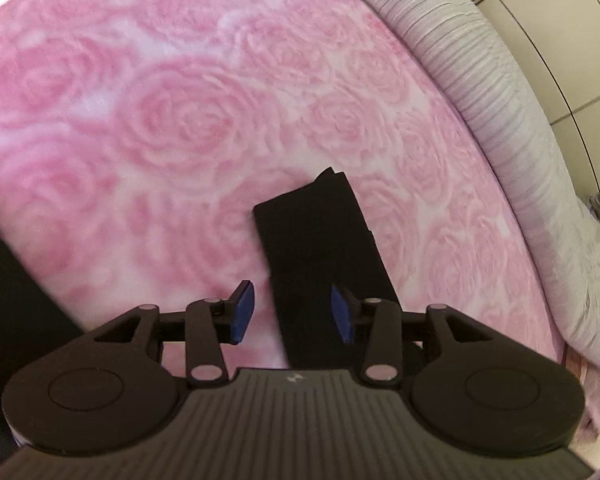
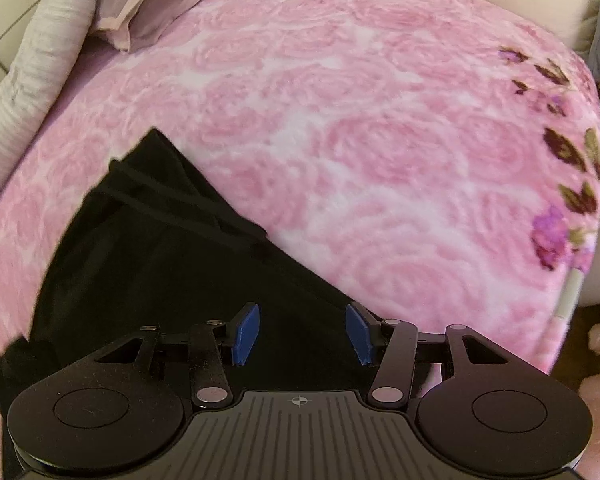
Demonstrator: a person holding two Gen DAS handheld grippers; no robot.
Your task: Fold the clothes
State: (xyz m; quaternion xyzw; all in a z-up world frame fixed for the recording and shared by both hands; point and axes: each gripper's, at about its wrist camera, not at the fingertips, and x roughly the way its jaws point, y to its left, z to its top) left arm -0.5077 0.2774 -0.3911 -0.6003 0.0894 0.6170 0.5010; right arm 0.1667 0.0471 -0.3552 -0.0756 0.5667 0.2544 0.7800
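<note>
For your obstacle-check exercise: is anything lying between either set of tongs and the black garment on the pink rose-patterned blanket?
Nothing visible. The left tongs and right tongs both stand open directly over the black fabric garment, with only the pink rose-patterned fleece blanket around it.

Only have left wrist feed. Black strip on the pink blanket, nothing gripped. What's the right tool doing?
Observer: Right tool is open, empty, over a wider part of the black garment.
Operator: Any detail on that part?
Observer: A drawstring cord lies across it.
Operator: Anything else on the bed?
Observer: A pillow at the far left corner, and the blanket's right edge has purple flowers.
</note>
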